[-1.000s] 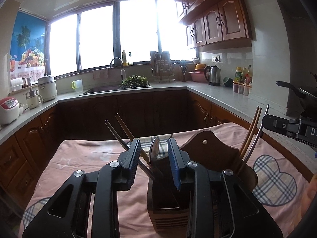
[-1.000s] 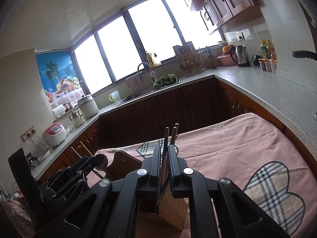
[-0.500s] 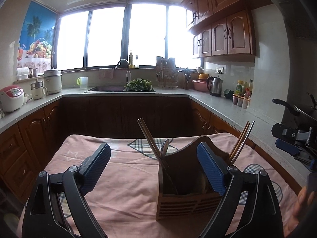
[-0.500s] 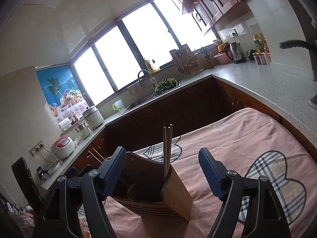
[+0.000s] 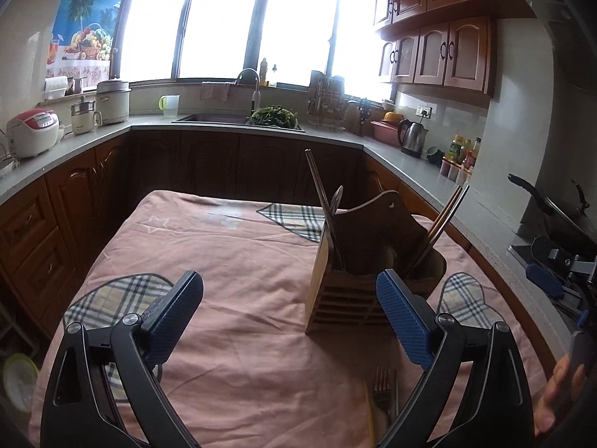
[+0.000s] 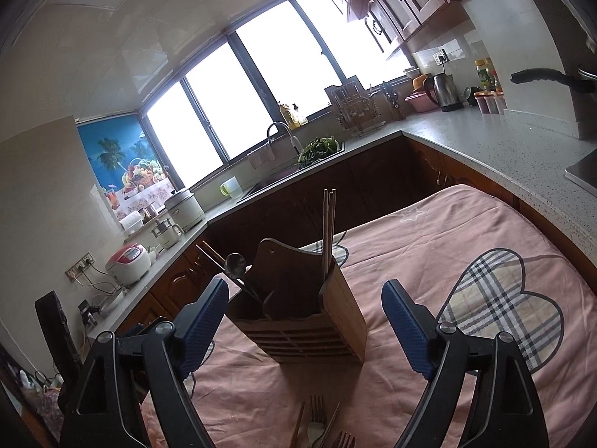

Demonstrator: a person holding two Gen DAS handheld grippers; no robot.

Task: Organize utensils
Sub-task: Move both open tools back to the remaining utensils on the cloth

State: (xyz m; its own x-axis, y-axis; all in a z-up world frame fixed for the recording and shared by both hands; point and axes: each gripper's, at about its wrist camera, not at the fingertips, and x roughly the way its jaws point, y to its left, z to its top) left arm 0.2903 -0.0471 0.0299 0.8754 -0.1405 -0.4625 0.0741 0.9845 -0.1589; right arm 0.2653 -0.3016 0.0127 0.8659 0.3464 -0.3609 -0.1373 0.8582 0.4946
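Both hand-held grippers, left [image 5: 289, 311] and right [image 6: 304, 319], tilt slightly downward, jaws opening with nothing between them; wooden utensil holder [image 6: 298, 313] stands mid-frame on my tabletop [image 5: 238, 261].

Daylight blows out the windows [image 5: 224, 26] — cabinets [image 5: 209, 164] beneath fall dim; fisheye bends the edges, corners vignetted dark.

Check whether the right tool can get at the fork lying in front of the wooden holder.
Probably yes. The fork lies loose on the cloth just below the right tool, whose jaws are opening with nothing between them; the wooden holder stands beyond it.
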